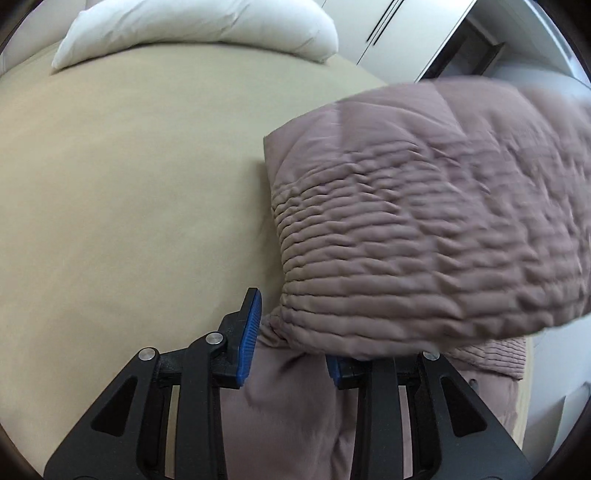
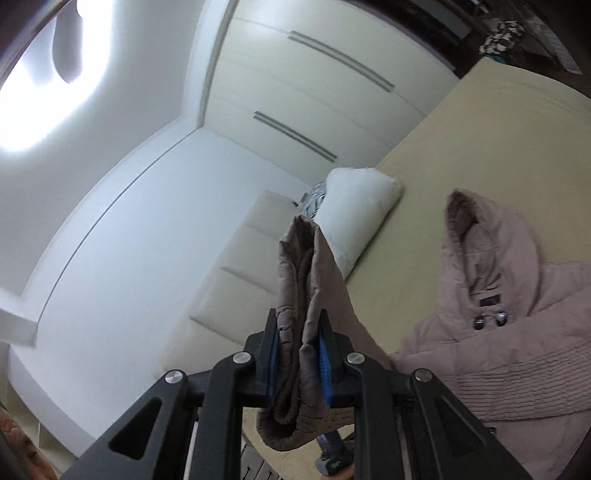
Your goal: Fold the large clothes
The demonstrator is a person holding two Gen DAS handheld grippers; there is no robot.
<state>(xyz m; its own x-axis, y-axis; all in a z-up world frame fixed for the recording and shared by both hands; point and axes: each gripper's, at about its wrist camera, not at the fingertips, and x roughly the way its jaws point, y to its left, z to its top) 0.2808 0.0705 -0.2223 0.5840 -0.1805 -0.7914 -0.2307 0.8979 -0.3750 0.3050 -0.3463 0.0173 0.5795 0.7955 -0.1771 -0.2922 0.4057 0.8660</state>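
A mauve quilted hooded coat [image 2: 517, 332] lies on the beige bed [image 2: 480, 129], hood toward the pillow, buttons facing up. My right gripper [image 2: 299, 343] is shut on a sleeve end [image 2: 295, 266] with a ribbed knit cuff and holds it high above the bed. In the left wrist view a quilted part of the coat [image 1: 424, 221] fills the right side, blurred. My left gripper [image 1: 291, 347] points down at the bed with smooth coat fabric [image 1: 288, 398] bunched between its blue pads [image 1: 249, 332]. The cloth covers most of the right pad.
A white pillow [image 1: 199, 29] lies at the head of the bed [image 1: 129, 184], also visible as the pillow [image 2: 358, 214] by a padded headboard [image 2: 236, 277]. White wardrobe doors [image 2: 314, 92] stand along the far side. Bare bedsheet spreads left of the coat.
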